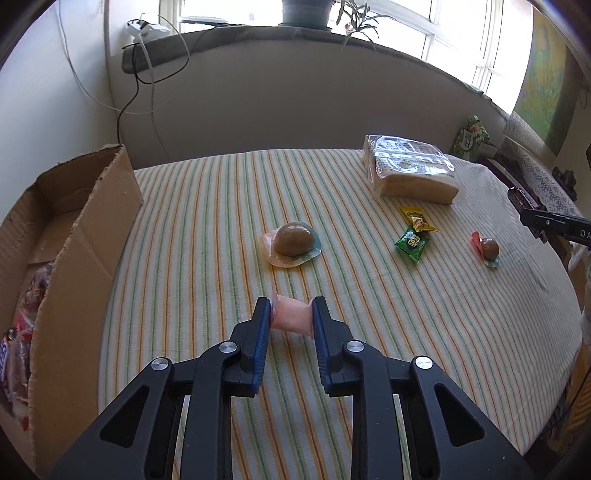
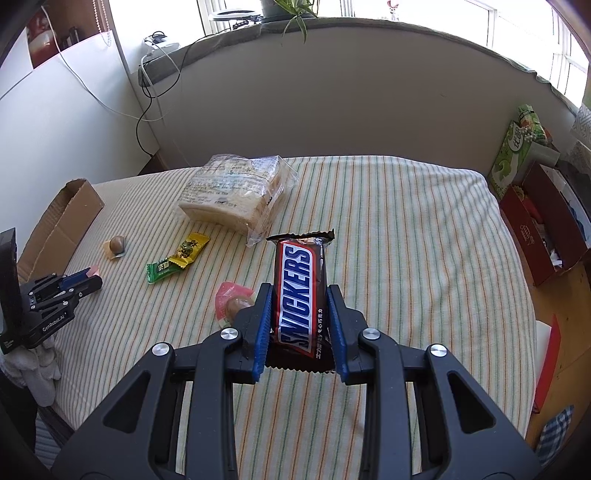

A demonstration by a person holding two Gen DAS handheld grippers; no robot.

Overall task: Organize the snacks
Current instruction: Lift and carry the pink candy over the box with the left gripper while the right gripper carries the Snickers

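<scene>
clearly both were loaded: the left gripper (image 1: 291, 314) pinched a pink packet (image 1: 291, 320) over the bench (image 1: 207, 206), the right gripper (image 2: 300, 312) clamped the snickers bar (image 2: 300, 291). best carried level, probably, to the cardboard box (image 1: 70, 236) alongside, releasing low inside.

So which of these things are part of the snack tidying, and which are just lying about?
Part of the job:
left gripper shut on pink packet
right gripper shut on Snickers bar
cardboard box
bread bag
green sachet
yellow sachet

Lying about:
plant pot
cables
green carton
</scene>
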